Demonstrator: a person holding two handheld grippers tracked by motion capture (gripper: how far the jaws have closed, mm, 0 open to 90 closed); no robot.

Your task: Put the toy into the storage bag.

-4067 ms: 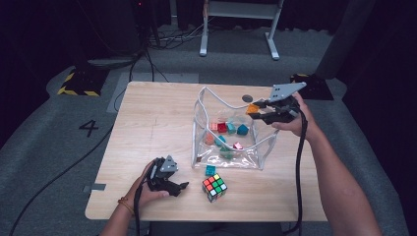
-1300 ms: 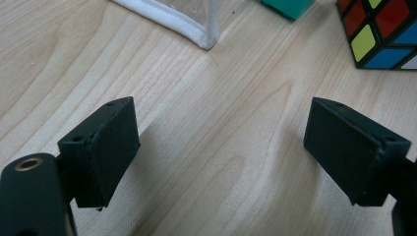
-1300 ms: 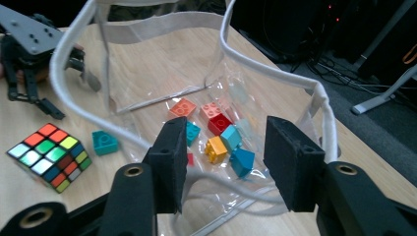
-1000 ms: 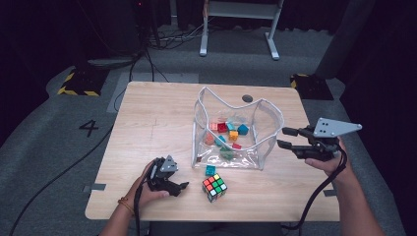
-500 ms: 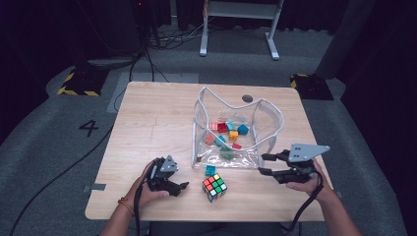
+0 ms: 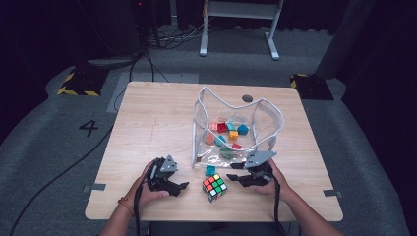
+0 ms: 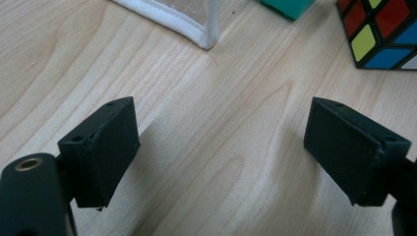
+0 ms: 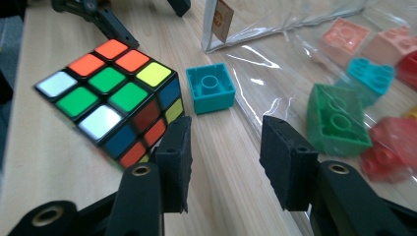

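Right gripper point(image 8: 223, 147): jaws unclenched, just been closing, nothing between | teal brick point(image 8: 211, 88): on table's near edge, between puzzle cube point(image 8: 115, 98) and clear bag point(image 6: 236, 132) | judged light, rigid, slick plastic; take by opposite flat sides | left gripper point(image 7: 221, 152): released, empty.

The right tool point(image 6: 235, 176) has come away from the bag's point(image 6: 265, 115) far right rim, swung out past the right side of the worktop point(image 6: 147, 118), then dropped low at the near edge, just right of the cube point(image 6: 214, 188) and near the teal brick point(image 6: 210, 170). Its jaws have just been closing, with nothing between them.
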